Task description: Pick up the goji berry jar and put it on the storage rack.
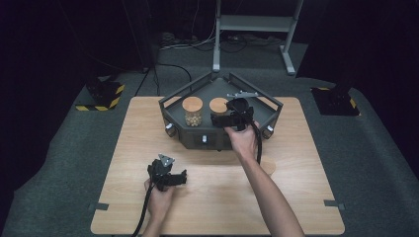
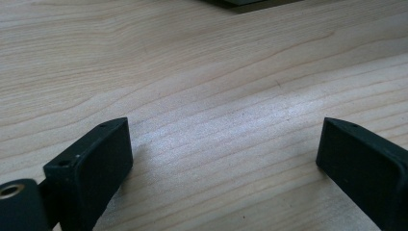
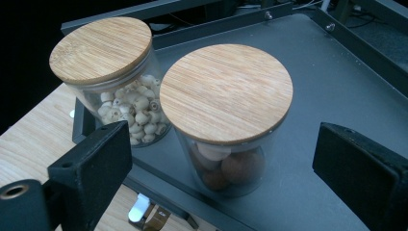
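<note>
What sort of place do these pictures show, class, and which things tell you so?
Probably a lab or recording studio: a pale wooden table on grey carpet, black curtained surroundings, yellow-and-black striped stand feet, and a handheld black two-jaw right gripper over a dark metal tray.

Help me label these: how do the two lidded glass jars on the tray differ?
The left jar holds small pale beads; the right jar holds larger brown and pale balls. The right jar stands between the right gripper's open jaws; the left jar stands beside them. Both are upright with round bamboo lids.

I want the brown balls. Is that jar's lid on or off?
On. The bamboo lid sits flat on the jar of brown balls, covering its mouth.
</note>
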Available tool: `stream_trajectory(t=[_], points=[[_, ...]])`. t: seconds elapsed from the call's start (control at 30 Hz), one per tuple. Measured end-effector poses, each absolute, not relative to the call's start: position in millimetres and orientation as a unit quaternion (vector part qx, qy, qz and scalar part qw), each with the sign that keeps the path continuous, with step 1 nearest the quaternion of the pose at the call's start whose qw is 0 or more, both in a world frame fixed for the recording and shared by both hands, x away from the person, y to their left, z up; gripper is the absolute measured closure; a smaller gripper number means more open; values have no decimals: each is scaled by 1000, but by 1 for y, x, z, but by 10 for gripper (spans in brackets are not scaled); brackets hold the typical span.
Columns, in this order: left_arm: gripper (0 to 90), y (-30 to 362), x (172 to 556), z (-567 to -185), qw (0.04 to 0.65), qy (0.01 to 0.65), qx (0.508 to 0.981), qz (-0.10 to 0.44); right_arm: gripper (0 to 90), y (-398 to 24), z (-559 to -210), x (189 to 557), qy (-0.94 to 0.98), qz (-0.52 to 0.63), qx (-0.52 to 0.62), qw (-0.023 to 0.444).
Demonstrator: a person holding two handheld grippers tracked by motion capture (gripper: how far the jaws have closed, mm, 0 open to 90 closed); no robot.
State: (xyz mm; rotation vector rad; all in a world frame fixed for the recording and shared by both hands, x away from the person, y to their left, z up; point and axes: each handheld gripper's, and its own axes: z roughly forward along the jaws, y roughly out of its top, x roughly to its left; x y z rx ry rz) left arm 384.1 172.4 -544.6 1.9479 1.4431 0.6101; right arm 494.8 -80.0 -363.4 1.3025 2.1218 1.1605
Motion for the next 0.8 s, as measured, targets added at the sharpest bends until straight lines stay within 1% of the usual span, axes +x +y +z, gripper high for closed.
stream_trajectory(t=[0.3, 0.5, 0.8], points=[[56, 172, 384, -545, 316, 547, 740, 232, 61, -84, -359, 491, 761, 413, 460, 197], [56, 172, 384, -545, 316, 547, 740, 232, 45, -92, -356, 487, 761, 433, 448, 183], [56, 172, 384, -545, 316, 547, 740, 232, 44, -106, -353, 480, 756, 446, 444, 179]])
